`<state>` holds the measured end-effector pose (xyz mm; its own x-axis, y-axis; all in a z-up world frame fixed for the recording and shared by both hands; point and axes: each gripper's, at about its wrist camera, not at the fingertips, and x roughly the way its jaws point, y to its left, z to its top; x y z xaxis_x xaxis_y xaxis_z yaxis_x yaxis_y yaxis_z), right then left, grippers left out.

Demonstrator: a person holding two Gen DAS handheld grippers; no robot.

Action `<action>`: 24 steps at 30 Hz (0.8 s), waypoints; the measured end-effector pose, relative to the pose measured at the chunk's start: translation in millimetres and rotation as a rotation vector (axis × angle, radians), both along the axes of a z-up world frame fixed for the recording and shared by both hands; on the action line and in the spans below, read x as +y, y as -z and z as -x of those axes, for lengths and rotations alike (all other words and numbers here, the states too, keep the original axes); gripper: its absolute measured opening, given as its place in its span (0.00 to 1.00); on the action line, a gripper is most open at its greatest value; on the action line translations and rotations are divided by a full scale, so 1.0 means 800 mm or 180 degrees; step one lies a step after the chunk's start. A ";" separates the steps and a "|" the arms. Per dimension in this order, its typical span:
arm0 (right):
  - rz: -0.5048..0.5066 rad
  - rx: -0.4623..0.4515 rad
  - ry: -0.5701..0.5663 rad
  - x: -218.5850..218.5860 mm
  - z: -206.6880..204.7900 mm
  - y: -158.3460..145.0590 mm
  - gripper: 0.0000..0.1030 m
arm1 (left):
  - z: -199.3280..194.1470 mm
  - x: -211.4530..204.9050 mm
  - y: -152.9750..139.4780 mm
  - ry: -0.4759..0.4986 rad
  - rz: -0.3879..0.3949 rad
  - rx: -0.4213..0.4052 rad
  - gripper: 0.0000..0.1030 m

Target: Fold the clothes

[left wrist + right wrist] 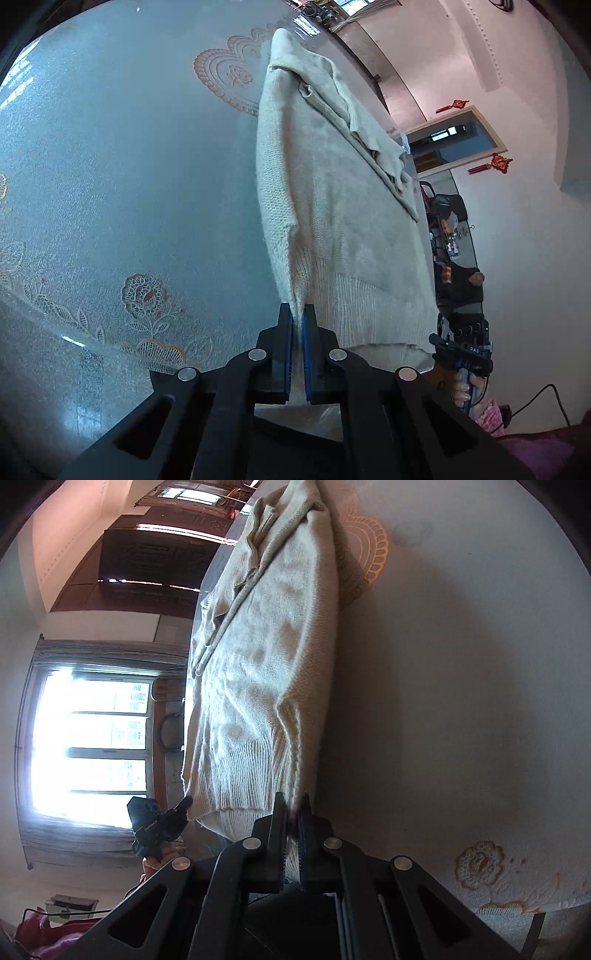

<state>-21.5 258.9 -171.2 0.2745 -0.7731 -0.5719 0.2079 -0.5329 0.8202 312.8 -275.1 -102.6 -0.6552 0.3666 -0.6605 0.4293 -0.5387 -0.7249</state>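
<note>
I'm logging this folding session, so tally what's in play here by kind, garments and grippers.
Sweater: 1
Grippers: 2, left gripper and right gripper, each shut on the sweater's ribbed hem
Total: 3

A cream knit sweater point(332, 206) is stretched lengthwise over the desk, its ribbed hem lifted at the near end and pulled taut at both corners. A sleeve lies crumpled along its top, and the far end rests on the desk.
</note>
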 end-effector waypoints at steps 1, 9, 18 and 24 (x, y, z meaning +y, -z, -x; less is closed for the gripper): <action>0.0009 -0.0020 0.0016 0.003 -0.001 0.000 0.03 | -0.003 0.002 -0.001 0.0001 -0.0026 0.0009 0.04; 0.0199 -0.0440 -0.0012 0.018 -0.018 -0.008 0.03 | -0.035 0.014 -0.015 -0.0051 -0.0601 0.0185 0.05; 0.0791 -0.0418 0.0201 -0.052 0.090 -0.073 0.03 | 0.083 -0.082 -0.100 -0.0196 -0.0711 0.0910 0.05; 0.0922 -0.0614 0.0952 -0.107 0.213 -0.045 0.03 | 0.190 -0.168 -0.046 -0.0636 -0.1200 0.0819 0.05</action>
<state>-192.2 172.9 -134.9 0.0952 -0.9550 -0.2809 -0.0914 -0.2894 0.9528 160.8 -409.2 -66.0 -0.8613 0.3995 -0.3139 0.2792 -0.1441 -0.9494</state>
